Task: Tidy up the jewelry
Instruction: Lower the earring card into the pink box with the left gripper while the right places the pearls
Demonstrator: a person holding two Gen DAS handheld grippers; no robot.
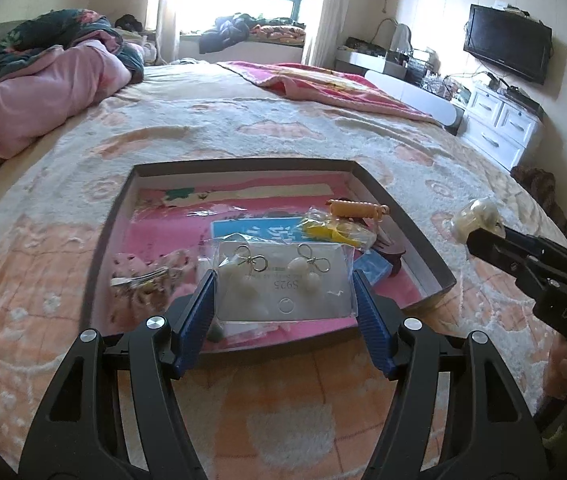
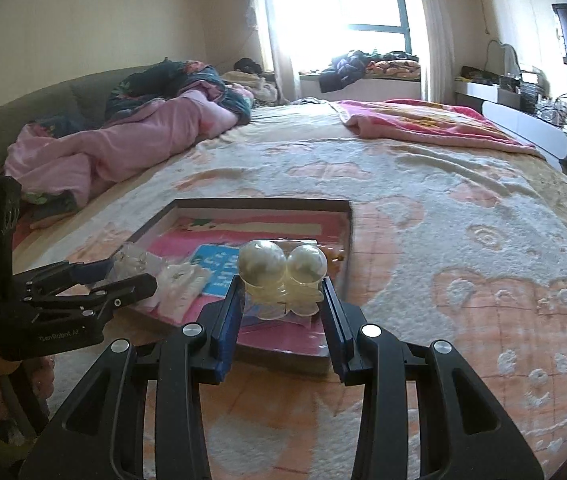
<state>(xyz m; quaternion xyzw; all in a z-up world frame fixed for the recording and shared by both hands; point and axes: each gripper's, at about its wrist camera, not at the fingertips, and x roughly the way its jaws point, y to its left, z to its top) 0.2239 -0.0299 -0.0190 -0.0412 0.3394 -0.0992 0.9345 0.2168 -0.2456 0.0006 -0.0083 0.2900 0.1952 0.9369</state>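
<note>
Placing step, likely. Left gripper clamps the earring card over the tray, near edge. Right gripper clamps 2 pearl earrings just right of tray. Next: lower, release inside.

tray: grey, pink liner | pearls: cream (glossy) | blanket: peach-white

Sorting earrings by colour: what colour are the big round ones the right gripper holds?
Pearly cream-white earrings, clearest in the right wrist view.
</note>
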